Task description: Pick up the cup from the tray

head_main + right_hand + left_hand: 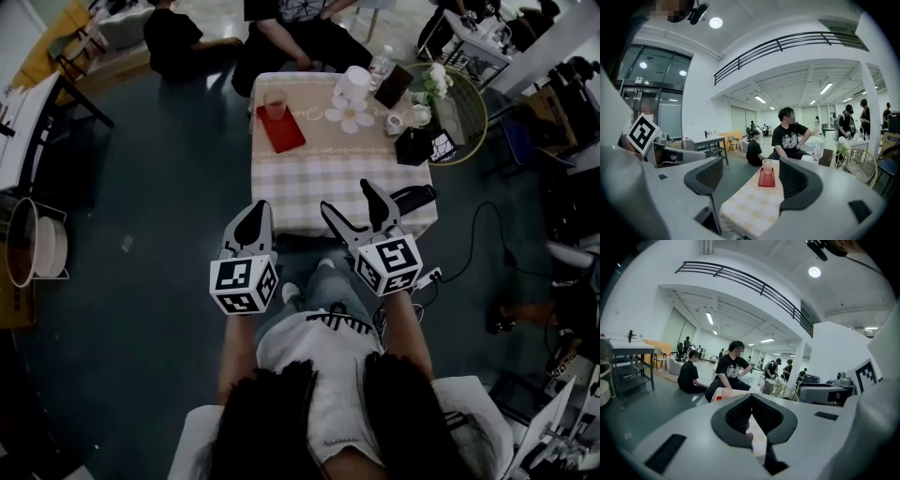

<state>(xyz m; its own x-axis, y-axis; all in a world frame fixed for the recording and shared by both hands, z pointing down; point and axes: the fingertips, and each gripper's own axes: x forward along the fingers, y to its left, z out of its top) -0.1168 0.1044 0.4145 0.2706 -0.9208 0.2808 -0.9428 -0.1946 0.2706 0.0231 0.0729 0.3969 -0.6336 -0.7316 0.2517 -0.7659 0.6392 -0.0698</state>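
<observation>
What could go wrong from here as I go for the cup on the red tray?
The cup stands at the far end of the tray, across the table from the open right gripper, so a long reach could nudge it over. It looks light and translucent, so a hard squeeze might crush it. The tray might slide under a push.

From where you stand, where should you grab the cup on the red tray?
Pinch the cup around its middle, coming level from the near side with the open right hand-held gripper. It stands upright on the tray, walls clear on both sides.
</observation>
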